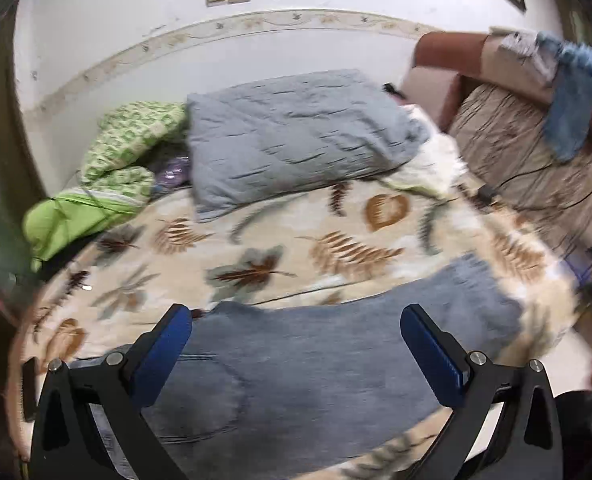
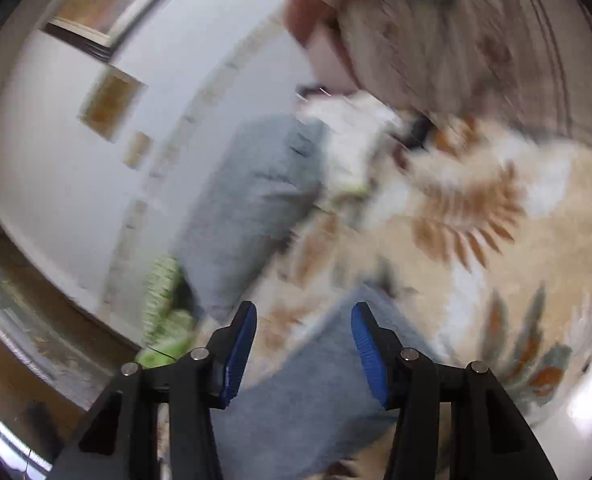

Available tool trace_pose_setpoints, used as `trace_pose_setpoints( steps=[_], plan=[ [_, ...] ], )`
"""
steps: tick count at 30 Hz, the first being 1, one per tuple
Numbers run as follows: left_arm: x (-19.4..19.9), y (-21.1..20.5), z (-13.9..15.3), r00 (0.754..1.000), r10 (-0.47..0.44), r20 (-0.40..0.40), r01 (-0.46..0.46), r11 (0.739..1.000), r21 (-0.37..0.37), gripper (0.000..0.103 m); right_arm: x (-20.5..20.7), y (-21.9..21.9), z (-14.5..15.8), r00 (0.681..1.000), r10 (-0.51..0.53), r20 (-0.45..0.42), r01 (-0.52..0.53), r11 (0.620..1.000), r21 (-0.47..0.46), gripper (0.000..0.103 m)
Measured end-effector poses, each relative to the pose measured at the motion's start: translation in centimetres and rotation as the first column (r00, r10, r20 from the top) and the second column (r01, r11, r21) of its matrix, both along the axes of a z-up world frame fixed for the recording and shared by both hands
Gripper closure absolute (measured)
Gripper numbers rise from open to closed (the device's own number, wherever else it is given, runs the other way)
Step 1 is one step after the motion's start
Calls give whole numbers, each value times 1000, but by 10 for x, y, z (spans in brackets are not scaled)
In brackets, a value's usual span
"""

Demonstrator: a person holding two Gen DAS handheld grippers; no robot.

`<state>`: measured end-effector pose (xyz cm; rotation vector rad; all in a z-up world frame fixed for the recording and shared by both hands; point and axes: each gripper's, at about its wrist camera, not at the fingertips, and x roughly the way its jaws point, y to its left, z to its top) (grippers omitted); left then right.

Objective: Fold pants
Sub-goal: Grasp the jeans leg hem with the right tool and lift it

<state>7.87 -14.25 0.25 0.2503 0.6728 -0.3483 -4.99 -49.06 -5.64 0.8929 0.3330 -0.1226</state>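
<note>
The grey-blue denim pants [image 1: 316,352] lie spread flat on the bed's cream blanket with brown and teal leaf print [image 1: 279,240], below a grey quilted pillow [image 1: 296,136]. The left hand-held gripper [image 1: 296,320] hangs above them, blue-padded jaws wide apart and released. The right hand-held gripper [image 2: 304,316] is also released, jaws parted with nothing pinched, above the pants' edge.

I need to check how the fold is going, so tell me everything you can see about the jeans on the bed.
The jeans are grey-blue denim, faded and soft-looking, with a curved back pocket seam visible near the left gripper. They lie flat in a long band across the leaf-print blanket, touching only that. Both grippers hang above them with jaws open and nothing between the pads; the right gripper looks down on one end. Motion blur hides finer detail.
</note>
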Motion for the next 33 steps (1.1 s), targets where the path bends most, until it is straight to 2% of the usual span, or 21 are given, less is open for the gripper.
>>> trace_pose_setpoints(
  steps=[1, 3, 4, 5, 6, 8, 10, 12, 14, 15, 18, 21, 23, 27, 33],
  plan=[
    [3, 2, -8, 1000, 5, -23, -5, 1000, 3, 0, -5, 9, 17, 999, -14, 31, 16, 996, -84, 40],
    [12, 1, -33, 992, 8, -129, -8, 1000, -1, 0, -10, 23, 37, 997, -63, 46, 72, 971, -226, 31],
    [14, -2, -44, 985, 1, -172, -2, 1000, -4, 0, -10, 28, 43, 997, -73, 39, 81, 955, -284, 30],
    [15, -5, -52, 981, -3, -193, 3, 1000, -2, 0, -7, 27, 42, 998, -45, 32, 52, 959, -278, 30],
    [15, -10, -61, 978, -3, -210, 6, 1000, 13, 0, -5, 23, 37, 999, -16, 29, 23, 968, -250, 30],
    [13, -24, -76, 971, -27, -236, 36, 999, 35, 0, 1, 9, 12, 999, 39, -5, -39, 990, -136, 30],
    [9, -36, -85, 966, -49, -254, 62, 997, 44, 0, 5, -9, -26, 995, 61, -74, -60, 998, 19, 30],
    [8, -46, -91, 963, -70, -259, 85, 995, 47, 0, 8, -21, -54, 989, 96, -116, -80, 988, 135, 30],
    [15, -58, -101, 960, -70, -270, 89, 994, 60, 0, 8, -33, -86, 979, 134, -151, -89, 958, 272, 30],
    [21, -62, -107, 957, -59, -284, 80, 995, 64, 0, 9, -35, -94, 977, 144, -157, -89, 946, 311, 30],
    [35, -71, -123, 943, -42, -330, 62, 997, 52, 0, 9, -43, -111, 975, 150, -165, -78, 924, 374, 31],
    [41, -76, -132, 941, -34, -337, 53, 997, 49, 0, 11, -47, -124, 967, 138, -215, -42, 917, 397, 32],
    [42, -79, -135, 942, -26, -335, 49, 997, 62, 0, 11, -45, -133, 955, 172, -240, -56, 903, 427, 34],
    [43, -79, -141, 938, -32, -346, 53, 997, 52, 0, 13, -38, -136, 935, 193, -296, -63, 915, 399, 35],
    [49, -81, -145, 939, -23, -343, 42, 998, 48, 0, 23, -34, -145, 927, 217, -305, -63, 895, 443, 35]
  ],
)
